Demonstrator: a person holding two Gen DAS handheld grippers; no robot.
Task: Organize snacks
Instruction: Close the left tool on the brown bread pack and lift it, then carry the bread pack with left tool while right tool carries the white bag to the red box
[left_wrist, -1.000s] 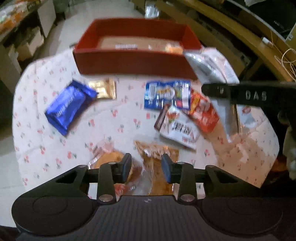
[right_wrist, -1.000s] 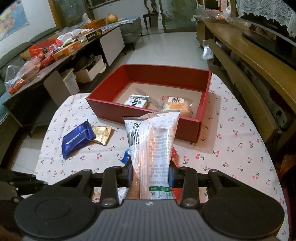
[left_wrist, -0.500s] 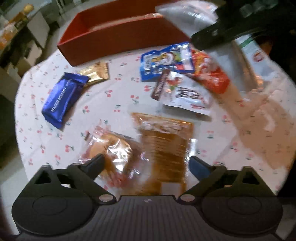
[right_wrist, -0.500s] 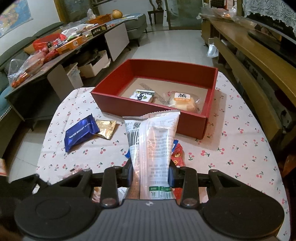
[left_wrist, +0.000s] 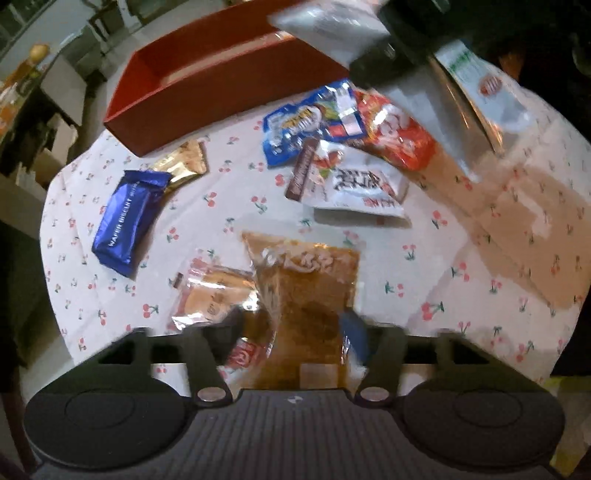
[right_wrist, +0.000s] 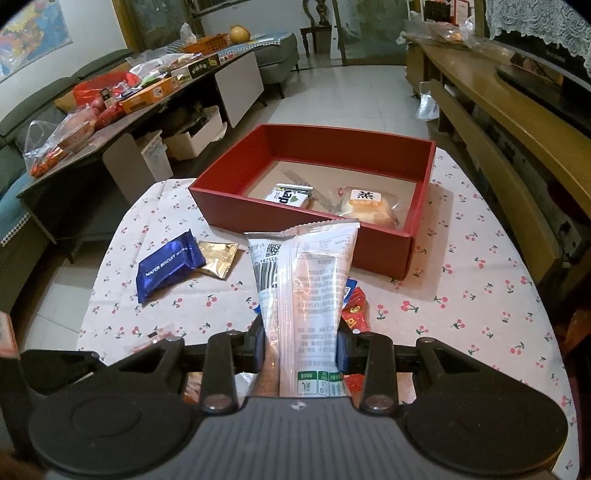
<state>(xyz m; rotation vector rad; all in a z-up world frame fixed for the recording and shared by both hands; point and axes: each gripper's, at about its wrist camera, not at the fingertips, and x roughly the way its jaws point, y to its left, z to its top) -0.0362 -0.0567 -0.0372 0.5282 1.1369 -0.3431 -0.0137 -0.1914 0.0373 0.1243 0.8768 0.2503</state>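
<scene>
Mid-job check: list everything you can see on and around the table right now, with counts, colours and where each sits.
box: 1, red, far end of table, open
small carton: 1, white and green, inside box
wrapped cake: 1, pale yellow, inside box
wafer biscuit pack: 1, blue, table left
foil sachet: 1, gold, touching the wafer pack
blue snack bag: 1, near box
red snack bag: 1, beside blue bag
white snack bag: 1, overlapping both
clear pastry pack: 1, near edge
brown snack pack: 1, between left claw fingers
tablecloth: 1, white, cherry print
left claw: closing around brown pack
right claw: shut on long white pack
</scene>
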